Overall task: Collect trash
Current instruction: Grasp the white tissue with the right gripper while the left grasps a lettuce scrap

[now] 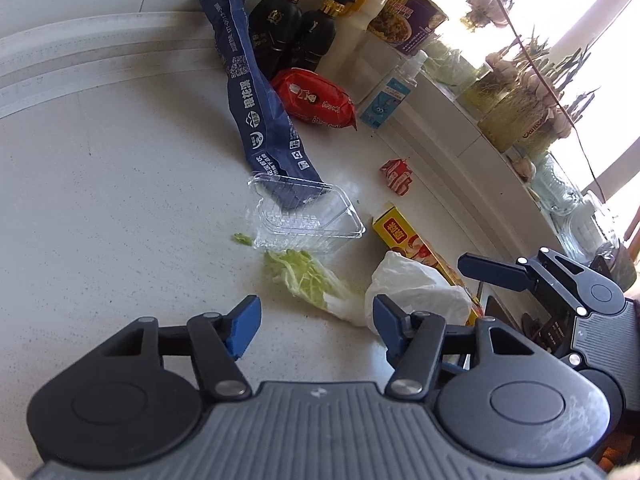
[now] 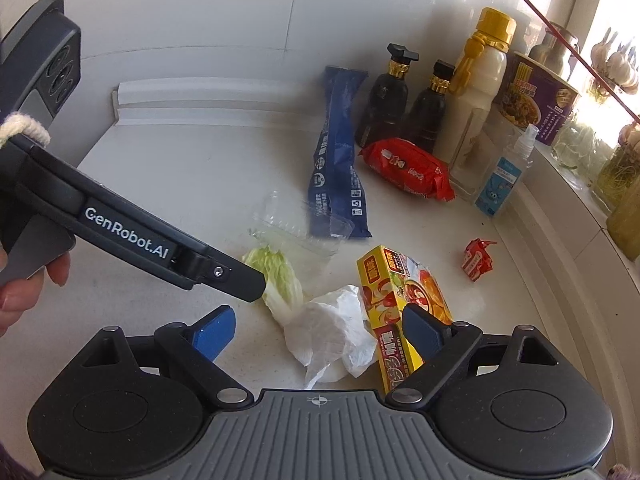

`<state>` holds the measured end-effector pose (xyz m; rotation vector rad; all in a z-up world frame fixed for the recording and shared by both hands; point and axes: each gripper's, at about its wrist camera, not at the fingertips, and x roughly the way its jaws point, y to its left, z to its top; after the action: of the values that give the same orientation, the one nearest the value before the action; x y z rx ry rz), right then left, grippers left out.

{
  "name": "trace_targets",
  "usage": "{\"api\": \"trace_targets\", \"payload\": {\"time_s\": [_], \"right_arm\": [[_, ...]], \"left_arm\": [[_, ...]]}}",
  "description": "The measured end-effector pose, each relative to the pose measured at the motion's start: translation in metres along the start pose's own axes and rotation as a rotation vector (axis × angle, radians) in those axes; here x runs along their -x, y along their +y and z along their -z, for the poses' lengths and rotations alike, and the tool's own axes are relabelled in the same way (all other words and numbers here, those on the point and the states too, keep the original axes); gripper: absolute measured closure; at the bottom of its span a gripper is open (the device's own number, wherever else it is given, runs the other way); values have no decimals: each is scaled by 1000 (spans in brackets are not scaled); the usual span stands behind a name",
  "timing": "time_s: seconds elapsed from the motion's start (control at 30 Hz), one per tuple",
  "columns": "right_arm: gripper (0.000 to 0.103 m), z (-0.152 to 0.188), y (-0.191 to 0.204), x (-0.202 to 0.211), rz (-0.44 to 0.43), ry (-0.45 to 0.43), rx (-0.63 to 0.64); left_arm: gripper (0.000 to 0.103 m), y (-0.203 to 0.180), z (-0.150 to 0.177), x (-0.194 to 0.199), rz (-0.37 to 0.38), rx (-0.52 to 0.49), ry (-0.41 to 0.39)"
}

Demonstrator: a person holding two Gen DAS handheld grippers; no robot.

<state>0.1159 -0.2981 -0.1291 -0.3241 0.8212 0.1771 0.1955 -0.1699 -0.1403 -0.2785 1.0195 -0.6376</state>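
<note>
Trash on a white countertop [image 1: 100, 208], seen along both grippers. Left gripper [image 1: 316, 326]: jaws apart and empty, angled down above the stalk end of a cabbage leaf [image 1: 308, 278]; the leaf lies between the blue pads [image 1: 242, 330] in this view, with no pad seen pressing on it. Right gripper [image 2: 318, 334]: jaws spread wide, nothing clasped, poised over a crumpled white tissue [image 2: 336, 332] that lies on the counter between the fingers. Tissue touches the leaf's stalk on one side and a yellow box [image 2: 396, 300] on the other; the right-hand pad overlaps the box in the right wrist view, contact not determinable. Beyond the leaf: a clear plastic tray [image 1: 308, 216], its far end covering the tip of a long dark-blue wrapper [image 1: 256, 92]. Farther off, a small crumpled red wrapper [image 2: 476, 260] lies alone near the counter's raised edge. At the back stand a red packet [image 2: 408, 172], two dark bottles [image 2: 384, 100], a pale bottle with a yellow cap [image 2: 480, 80], a small spray bottle [image 2: 504, 180] and a purple noodle cup [image 2: 536, 96]
</note>
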Motion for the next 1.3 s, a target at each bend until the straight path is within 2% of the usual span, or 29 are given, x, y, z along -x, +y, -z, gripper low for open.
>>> {"api": "trace_targets", "payload": {"time_s": [0.17,0.4,0.5,0.57,0.73,0.9,1.3], "right_arm": [[19,3,-1,-7,-15,-8,15],[38,2,-6,-18,-25,4,7],[46,2,-7,-21,-28,3,-9],[53,3,-8,-22,-34,3,-18],[75,3,-6,-21,-43,3,-15],[89,3,-6,-19,-48,5,-11],[93,-6,-5,-3,-7,-40,-36]], "left_arm": [[55,1,-1,-11,-9,61,5],[67,1,-6,-19,-28,128,-11],[76,-1,-8,-20,-59,143,-14],[87,-1,-8,-22,-82,153,-11],[89,-2,-7,-20,-121,145,-13],[92,-6,-7,-15,-116,130,-24],[97,-2,-5,9,-93,146,-40]]}}
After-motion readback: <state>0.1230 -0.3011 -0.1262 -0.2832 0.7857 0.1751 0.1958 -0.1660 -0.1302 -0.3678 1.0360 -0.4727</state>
